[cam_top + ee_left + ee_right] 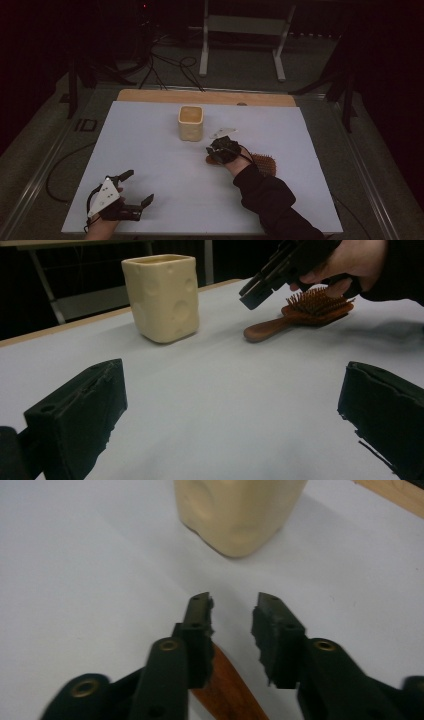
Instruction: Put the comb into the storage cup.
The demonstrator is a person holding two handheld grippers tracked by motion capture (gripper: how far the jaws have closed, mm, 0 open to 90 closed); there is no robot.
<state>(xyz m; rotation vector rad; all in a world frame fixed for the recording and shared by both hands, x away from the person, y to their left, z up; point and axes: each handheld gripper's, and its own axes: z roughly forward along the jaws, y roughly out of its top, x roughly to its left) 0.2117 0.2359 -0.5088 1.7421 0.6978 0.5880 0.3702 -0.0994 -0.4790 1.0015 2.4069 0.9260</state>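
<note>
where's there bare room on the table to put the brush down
Free: the wide stretch left of the cup, and the middle between cup and left tongs. Crowded: right of centre, where the right tongs hang over the brush beside the cup.

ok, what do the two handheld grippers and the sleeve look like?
Left gripper: black two-jaw body with blocky black foam-like pads, a grey three-cornered plate with small dark holes on top, black cable trailing. Right gripper: black jaws with brass-coloured pivot rivets, worn pad edges, same grey plate. Right forearm wears a black long sleeve.
</note>
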